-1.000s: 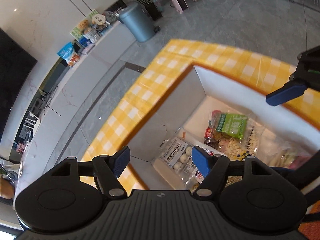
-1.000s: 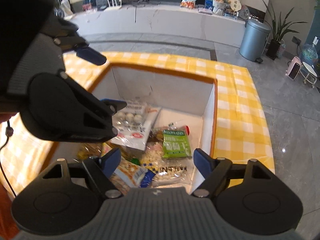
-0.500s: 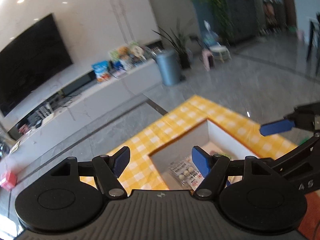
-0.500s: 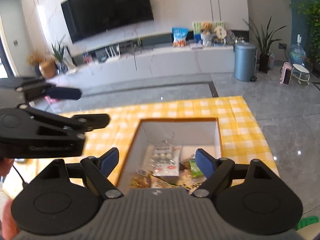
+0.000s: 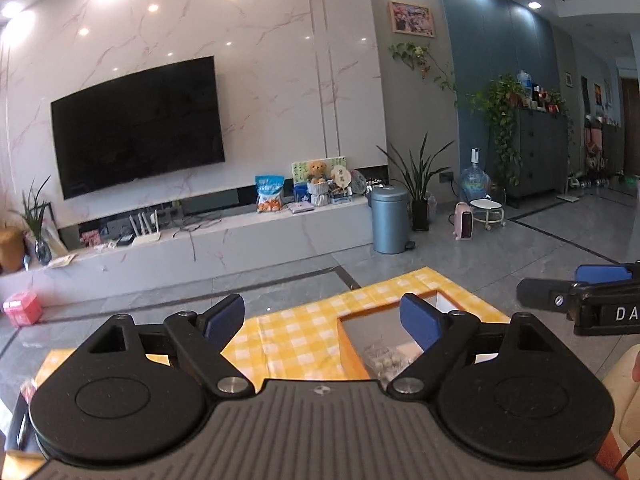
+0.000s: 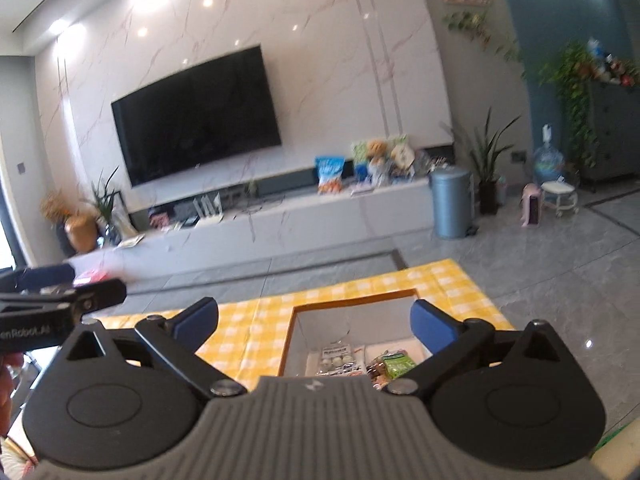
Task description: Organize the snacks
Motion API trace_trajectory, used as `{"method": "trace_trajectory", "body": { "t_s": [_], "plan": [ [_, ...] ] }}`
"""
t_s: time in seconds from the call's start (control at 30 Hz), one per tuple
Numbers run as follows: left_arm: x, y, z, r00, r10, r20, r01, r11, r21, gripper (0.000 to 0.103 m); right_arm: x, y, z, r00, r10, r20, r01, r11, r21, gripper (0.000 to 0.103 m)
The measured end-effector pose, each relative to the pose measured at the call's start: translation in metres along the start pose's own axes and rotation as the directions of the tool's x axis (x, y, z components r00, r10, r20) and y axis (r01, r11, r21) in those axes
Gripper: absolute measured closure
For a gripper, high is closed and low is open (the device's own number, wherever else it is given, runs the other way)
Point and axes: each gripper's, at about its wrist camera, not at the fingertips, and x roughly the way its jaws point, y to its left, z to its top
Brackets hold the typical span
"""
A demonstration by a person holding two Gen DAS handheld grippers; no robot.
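Hovering above the yellow checked table (image 6: 340, 304), the left gripper (image 5: 322, 318) and right gripper (image 6: 314, 322) are both opening wide with nothing between their pads. The snack packets (image 6: 360, 360) lie in the white box (image 6: 352, 312) sunk in the table, below and just ahead of the right gripper, which looks the nearer of the 2; from the left gripper the box lies ahead to the right.

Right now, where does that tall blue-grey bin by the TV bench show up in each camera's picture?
Left wrist view: the bin stands right of centre, at the bench's right end.
Right wrist view: the bin sits further right, at the same bench end.
Shared landmark: the black TV on the marble wall.
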Motion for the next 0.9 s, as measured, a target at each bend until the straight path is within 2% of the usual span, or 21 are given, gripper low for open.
{"method": "trace_trajectory", "body": {
  "t_s": [0.13, 0.3, 0.47, 0.7, 0.83, 0.9],
  "plan": [
    [-0.007, 0.013, -0.015, 1.000, 0.000, 0.013, 0.001, 0.995, -0.097, 0.001, -0.020, 0.009, -0.024, 0.997, -0.053, 0.053, 0.054, 0.998, -0.014, 0.003],
    [0.008, 0.028, -0.035, 0.998, -0.038, -0.046, 0.028, 0.981, -0.190, 0.001, -0.026, 0.023, -0.056, 0.990, -0.112, 0.085, 0.122, 0.986, -0.116, 0.003],
    [0.023, 0.028, -0.060, 0.993, -0.028, -0.111, 0.006, 0.981, -0.192, 0.001, -0.019, 0.027, -0.084, 0.987, -0.143, 0.067, 0.154, 0.965, -0.213, 0.003],
    [0.025, 0.012, -0.102, 0.986, 0.002, -0.166, -0.026, 0.990, -0.137, 0.001, -0.002, 0.014, -0.116, 0.977, -0.211, 0.043, 0.215, 0.946, -0.243, 0.003],
    [0.029, 0.005, -0.117, 0.983, 0.008, -0.183, -0.031, 0.992, -0.120, 0.001, 0.008, 0.009, -0.131, 0.968, -0.246, 0.044, 0.248, 0.926, -0.285, 0.003],
    [0.031, 0.003, -0.121, 0.983, 0.016, -0.183, -0.036, 0.993, -0.110, 0.001, 0.011, 0.005, -0.137, 0.968, -0.249, 0.034, 0.248, 0.930, -0.270, 0.003]
  ]
}}
